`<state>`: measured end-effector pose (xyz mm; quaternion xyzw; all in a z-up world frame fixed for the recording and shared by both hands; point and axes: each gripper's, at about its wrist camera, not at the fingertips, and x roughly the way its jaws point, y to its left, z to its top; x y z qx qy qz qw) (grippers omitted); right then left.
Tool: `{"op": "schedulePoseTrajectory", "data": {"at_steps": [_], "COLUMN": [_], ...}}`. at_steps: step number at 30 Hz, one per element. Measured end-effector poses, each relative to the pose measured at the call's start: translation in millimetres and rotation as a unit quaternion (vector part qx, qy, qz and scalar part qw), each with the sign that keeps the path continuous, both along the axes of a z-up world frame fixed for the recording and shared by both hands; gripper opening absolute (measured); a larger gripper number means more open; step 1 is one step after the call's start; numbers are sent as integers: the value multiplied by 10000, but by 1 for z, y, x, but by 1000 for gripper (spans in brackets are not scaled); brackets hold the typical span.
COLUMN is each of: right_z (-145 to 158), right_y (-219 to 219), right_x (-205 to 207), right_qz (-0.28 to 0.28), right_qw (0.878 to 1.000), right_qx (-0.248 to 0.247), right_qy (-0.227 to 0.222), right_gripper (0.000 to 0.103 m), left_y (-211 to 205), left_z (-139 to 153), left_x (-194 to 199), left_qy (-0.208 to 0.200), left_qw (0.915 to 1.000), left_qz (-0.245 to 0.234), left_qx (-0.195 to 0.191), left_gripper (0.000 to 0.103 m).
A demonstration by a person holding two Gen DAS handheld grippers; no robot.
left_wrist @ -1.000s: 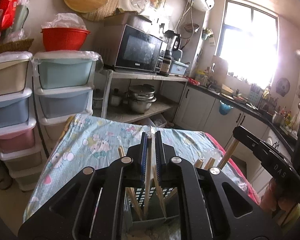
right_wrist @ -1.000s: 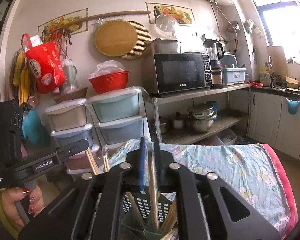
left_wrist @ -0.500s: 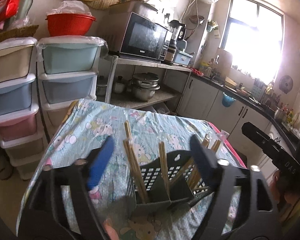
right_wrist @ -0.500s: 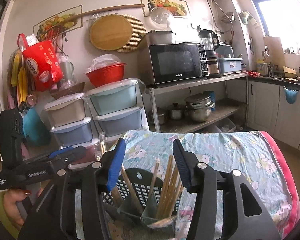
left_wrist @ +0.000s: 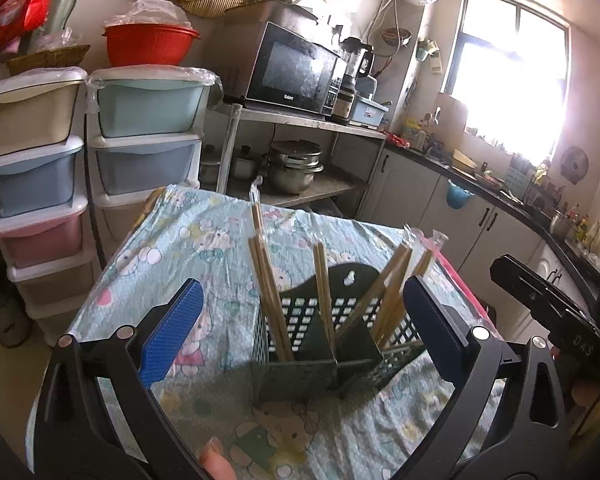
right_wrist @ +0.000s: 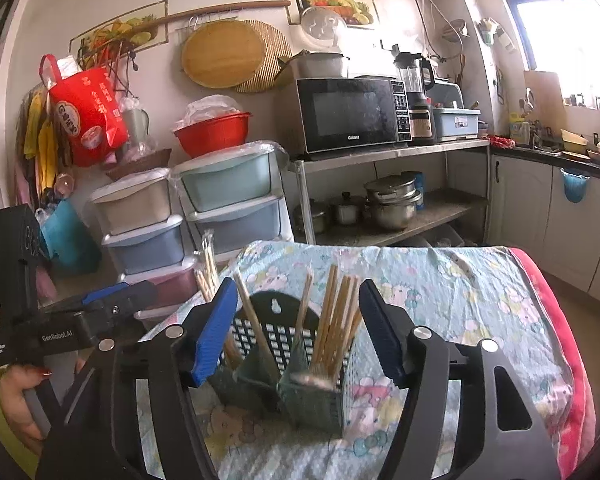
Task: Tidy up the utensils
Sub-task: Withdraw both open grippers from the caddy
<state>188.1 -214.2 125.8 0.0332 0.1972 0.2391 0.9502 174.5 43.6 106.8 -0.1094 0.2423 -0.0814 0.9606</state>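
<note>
A dark green perforated utensil holder (left_wrist: pixel 320 344) stands on the table with several pairs of wooden chopsticks (left_wrist: pixel 266 276) upright or leaning in its compartments. It also shows in the right wrist view (right_wrist: pixel 296 368), with its chopsticks (right_wrist: pixel 336 312). My left gripper (left_wrist: pixel 300 336) is open and empty, its blue pads either side of the holder and nearer the camera. My right gripper (right_wrist: pixel 298 332) is open and empty, also framing the holder. Each gripper shows at the edge of the other's view.
The table carries a light blue cartoon-print cloth (left_wrist: pixel 204 240) with a red edge (right_wrist: pixel 556 320). Stacked plastic drawers (left_wrist: pixel 140 136) stand at the far left. A metal shelf with a microwave (right_wrist: pixel 352 116) and pots (right_wrist: pixel 388 204) is behind. Kitchen counters (left_wrist: pixel 500 208) run at the right.
Both grippers were shut on chopsticks above the holder; they have opened wide and drawn back. The chopsticks now stand in the holder.
</note>
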Motion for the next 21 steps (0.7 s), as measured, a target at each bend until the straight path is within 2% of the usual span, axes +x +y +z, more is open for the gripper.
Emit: {"op": "schedulePoseTrajectory", "data": {"at_steps": [21], "right_z": [-62], "right_y": [-10], "right_x": [-39], "right_qz": [3], "right_qw": [9979], "right_qx": [-282], "right_qy": [591], "right_gripper": [69], "left_y": [-14], "left_z": [-62], "left_x": [-39], "left_qy": [472], "left_qw": [9989], "left_qz": [-24], "left_qx": [-50], "left_gripper": [92]}}
